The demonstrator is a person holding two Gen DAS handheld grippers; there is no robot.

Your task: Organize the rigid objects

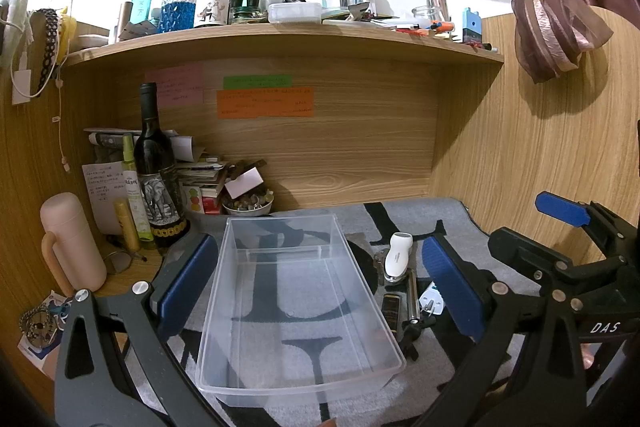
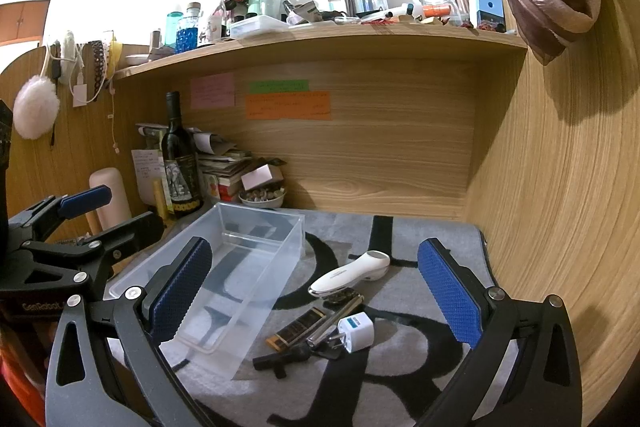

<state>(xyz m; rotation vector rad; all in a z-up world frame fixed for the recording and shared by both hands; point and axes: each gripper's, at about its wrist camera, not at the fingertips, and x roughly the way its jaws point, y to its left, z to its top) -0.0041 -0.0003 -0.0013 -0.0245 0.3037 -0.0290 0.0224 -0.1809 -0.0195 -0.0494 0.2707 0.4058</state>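
Note:
A clear, empty plastic bin (image 1: 298, 307) (image 2: 224, 267) lies on the grey patterned mat. To its right sits a small pile: a white handheld device (image 1: 397, 255) (image 2: 348, 273), a white plug adapter (image 2: 356, 333) (image 1: 432, 301), a dark flat bar with gold trim (image 2: 296, 327) (image 1: 391, 311), a metal rod (image 2: 334, 319) and a black piece (image 2: 280, 361). My left gripper (image 1: 320, 279) is open, its blue pads either side of the bin. My right gripper (image 2: 316, 291) is open above the pile, nothing between its fingers.
At the desk's back left stand a wine bottle (image 1: 156, 171), a pink flask (image 1: 70, 243), a small bowl (image 1: 248, 207) and stacked papers (image 1: 200, 171). The shelf (image 1: 280, 39) above is crowded with bottles and jars. A wooden side wall (image 2: 560, 207) closes the right.

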